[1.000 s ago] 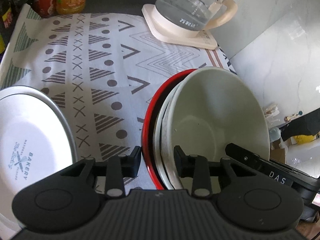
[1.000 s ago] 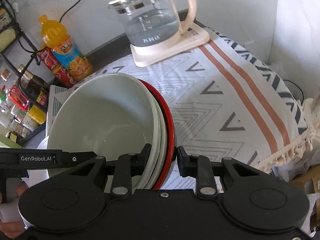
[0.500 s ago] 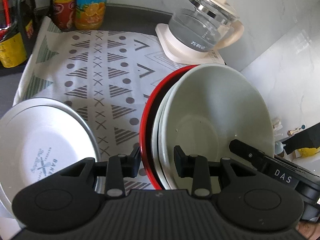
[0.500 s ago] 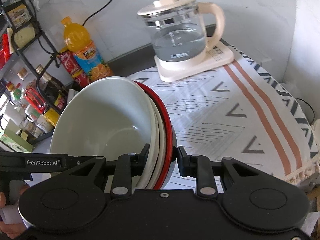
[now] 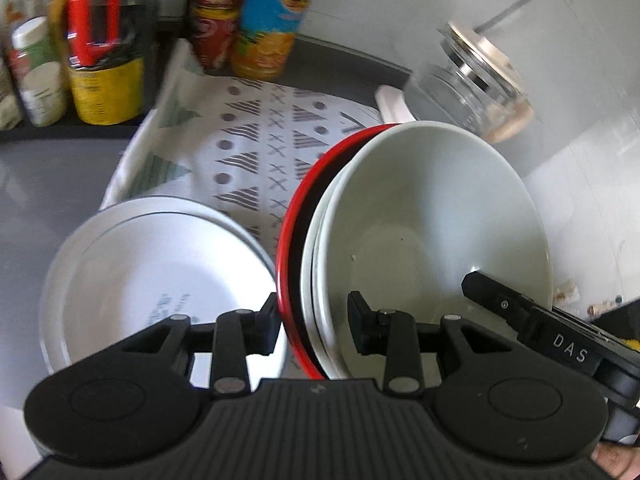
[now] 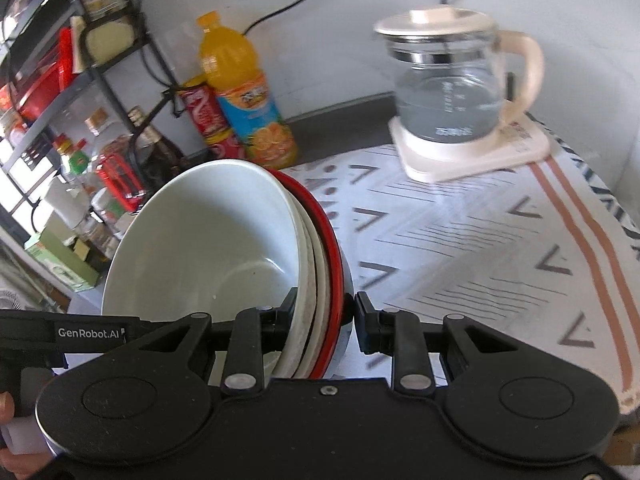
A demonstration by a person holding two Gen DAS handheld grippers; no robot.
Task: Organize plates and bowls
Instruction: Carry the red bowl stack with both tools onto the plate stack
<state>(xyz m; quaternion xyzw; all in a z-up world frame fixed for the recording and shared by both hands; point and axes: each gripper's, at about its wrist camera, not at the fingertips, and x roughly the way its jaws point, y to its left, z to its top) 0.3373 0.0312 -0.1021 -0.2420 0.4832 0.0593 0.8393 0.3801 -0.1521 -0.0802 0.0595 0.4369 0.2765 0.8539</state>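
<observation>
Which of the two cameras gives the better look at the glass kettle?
The right wrist view: the glass kettle stands whole on its cream base, with lid, handle and water showing. In the left wrist view the kettle is blurred and tilted, its lower part hidden behind the stacked bowls.

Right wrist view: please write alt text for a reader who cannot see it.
The right tool grips the rims of a tilted stack of bowls, white ones nested in a red bowl, above a patterned cloth. Behind stand a glass kettle, an orange juice bottle and a rack of bottles.
</observation>
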